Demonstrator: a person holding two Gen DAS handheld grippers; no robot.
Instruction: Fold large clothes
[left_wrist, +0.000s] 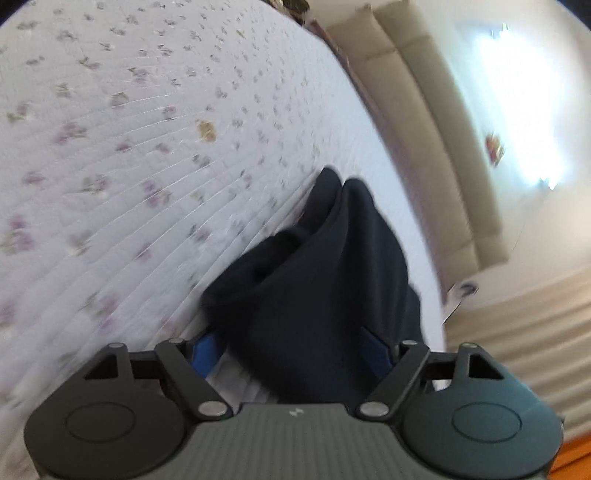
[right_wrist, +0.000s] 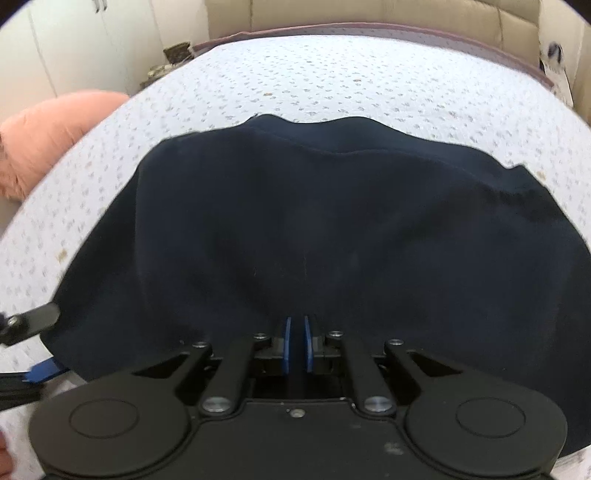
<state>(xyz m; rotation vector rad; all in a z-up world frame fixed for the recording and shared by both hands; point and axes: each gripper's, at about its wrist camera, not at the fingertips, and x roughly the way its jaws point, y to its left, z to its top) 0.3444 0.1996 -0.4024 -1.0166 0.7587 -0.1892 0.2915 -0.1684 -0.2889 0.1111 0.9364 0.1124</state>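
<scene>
Nearest in the right wrist view, the right gripper (right_wrist: 297, 345) has its jaws pressed together, the blue pads (right_wrist: 287, 343) pinching a fold of the dark navy garment (right_wrist: 314, 229). The cloth spreads away from the jaws across the bed (right_wrist: 332, 74), which has a white quilted cover with small floral sprigs. At the lower left of that view the left gripper (right_wrist: 31, 347) sits at the garment's edge. In the left wrist view, the left gripper (left_wrist: 295, 349) has its jaws spread wide, with bunched navy fabric rising between them; whether the pads press on it is hard to tell. Farther off lie a pink cushion (right_wrist: 51, 129), a beige padded headboard (right_wrist: 369, 14) and white cupboard doors (right_wrist: 74, 44). No writing is legible
</scene>
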